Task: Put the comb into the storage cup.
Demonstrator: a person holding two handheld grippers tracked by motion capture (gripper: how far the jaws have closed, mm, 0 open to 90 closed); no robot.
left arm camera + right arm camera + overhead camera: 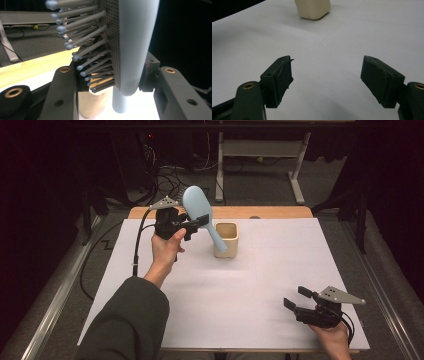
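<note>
Left gripper (197,224) clamped on hairbrush (200,210), handle tip at the cup (226,239) – placing step in hand.

Left gripper holds the brush at the neck, jaws closed on it just below the bristles (82,47); head up, handle slanting down across the cup's near side. Can't tell if the tip is inside the rim or in front of it. Cup sits toward the counter (280,285) far edge, left of centre. Right gripper (296,299) idles wide open, empty, near the right corner of the near edge. Next, I'd judge: get the handle over the opening, lower, release. Cup looks light, a nudge could tip it.
</note>
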